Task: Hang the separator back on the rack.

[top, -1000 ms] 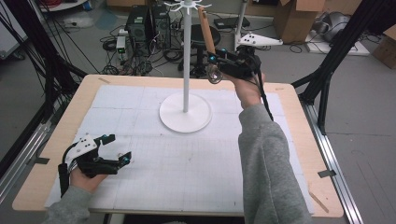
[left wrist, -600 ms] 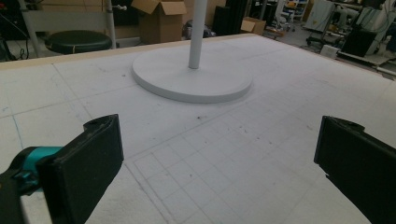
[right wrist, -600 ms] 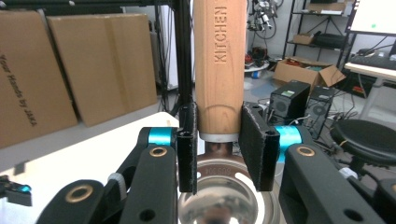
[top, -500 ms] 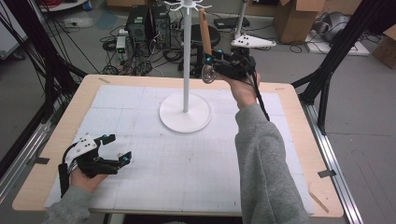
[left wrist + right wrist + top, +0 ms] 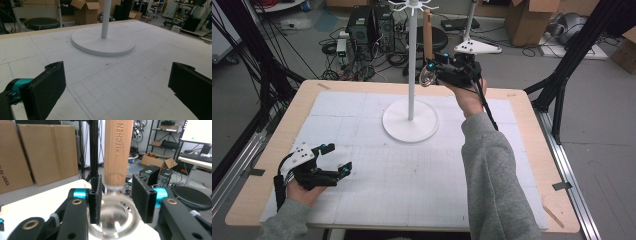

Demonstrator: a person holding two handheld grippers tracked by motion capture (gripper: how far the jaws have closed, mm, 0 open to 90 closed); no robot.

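Top centre, the right gripper [image 5: 435,75] is just opening its fingers beside the ladle [image 5: 427,45] hanging on the stand [image 5: 410,107]; backing away seems next. The left gripper [image 5: 334,159] is idling open.

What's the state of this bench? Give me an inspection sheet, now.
Surface: white gridded mat, faint marks.
Job's things: white stand mid-mat; wooden-handled spoon upright beside its pole.
Clutter: nothing seen.
Claws: left claw open, empty, low over mat; right claw open, jaws just been opening, spoon's neck between pads, gaps either side.
Cables: black cable runs from right claw along sleeve.
Surroundings: cardboard boxes, computer tower, floor cables.
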